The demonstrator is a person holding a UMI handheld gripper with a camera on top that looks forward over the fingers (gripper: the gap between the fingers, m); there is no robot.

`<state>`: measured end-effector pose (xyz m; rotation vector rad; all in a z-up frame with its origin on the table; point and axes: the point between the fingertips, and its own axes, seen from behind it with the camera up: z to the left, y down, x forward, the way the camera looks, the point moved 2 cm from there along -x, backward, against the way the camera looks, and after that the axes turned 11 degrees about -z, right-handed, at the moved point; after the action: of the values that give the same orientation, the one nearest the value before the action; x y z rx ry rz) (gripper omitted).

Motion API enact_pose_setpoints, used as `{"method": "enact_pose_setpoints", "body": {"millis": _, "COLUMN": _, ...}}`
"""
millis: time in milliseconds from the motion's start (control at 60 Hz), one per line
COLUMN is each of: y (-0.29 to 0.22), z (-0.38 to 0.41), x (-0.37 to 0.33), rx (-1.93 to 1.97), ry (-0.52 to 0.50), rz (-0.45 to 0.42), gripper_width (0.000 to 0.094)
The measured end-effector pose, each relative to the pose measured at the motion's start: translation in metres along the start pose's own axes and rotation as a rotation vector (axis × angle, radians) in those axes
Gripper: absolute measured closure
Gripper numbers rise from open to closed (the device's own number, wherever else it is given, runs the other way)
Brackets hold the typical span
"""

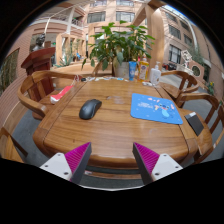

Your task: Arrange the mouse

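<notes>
From where I sit, the wooden table [110, 125] fills the middle ground, its near rounded edge running just beyond my fingertips. Far left, a wooden chair [35, 95] stands against the table's left edge, and a red and white object [62, 93] lies on the tabletop close to it. The black mouse [90, 108] rests left of the table's centre, ahead of my left finger [68, 160] and well apart from it, with bare wood all round it. Broad open tabletop stretches from the mouse toward me. Behind, at the far edge, a leafy potted plant [120, 45] rises with some bottles [135, 70] bunched at its foot. Right of centre lies the blue mouse pad [157, 108], near the table's right edge, clearly apart from the mouse. Another chair [195, 105] sits past that edge. My gripper [110, 160] is spread wide, holding nothing, right finger [150, 160] below the pad's side.
</notes>
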<state>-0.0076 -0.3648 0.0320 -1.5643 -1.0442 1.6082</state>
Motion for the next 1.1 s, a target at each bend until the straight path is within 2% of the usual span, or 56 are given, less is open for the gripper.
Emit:
{"method": "enact_pose_setpoints", "body": {"millis": 200, "y": -0.019, "z": 0.078, "x": 0.073, "rx": 0.014, "ry": -0.081, "rz": -0.008, "gripper_width": 0.0082}}
{"method": "enact_pose_setpoints", "body": {"millis": 583, "y": -0.064, "z": 0.111, "x": 0.185, "rx": 0.002, "ry": -0.037, "rz": -0.014, "gripper_width": 0.0086}}
{"method": "enact_pose_setpoints", "body": {"millis": 667, "y": -0.070, "z": 0.113, "x": 0.197, "rx": 0.010, "ry": -0.020, "rz": -0.012, "gripper_width": 0.0166}}
{"method": "enact_pose_setpoints", "body": {"millis": 717, "y": -0.074, "z": 0.111, "x": 0.203, "rx": 0.012, "ry": -0.004, "rz": -0.013, "gripper_width": 0.0250}}
{"method": "enact_pose_setpoints", "body": {"millis": 783, "y": -0.077, "z": 0.110, "x": 0.211, "rx": 0.013, "ry": 0.005, "rz": -0.018, "gripper_width": 0.0443}}
{"method": "enact_pose_setpoints", "body": {"millis": 1017, "y": -0.081, "z": 0.113, "x": 0.209, "rx": -0.021, "ry": -0.014, "rz": -0.031, "gripper_width": 0.0574}}
{"method": "enact_pose_setpoints", "body": {"millis": 1100, "y": -0.086, "z": 0.115, "x": 0.205, "rx": -0.018, "ry": -0.047, "rz": -0.038, "gripper_width": 0.0572}}
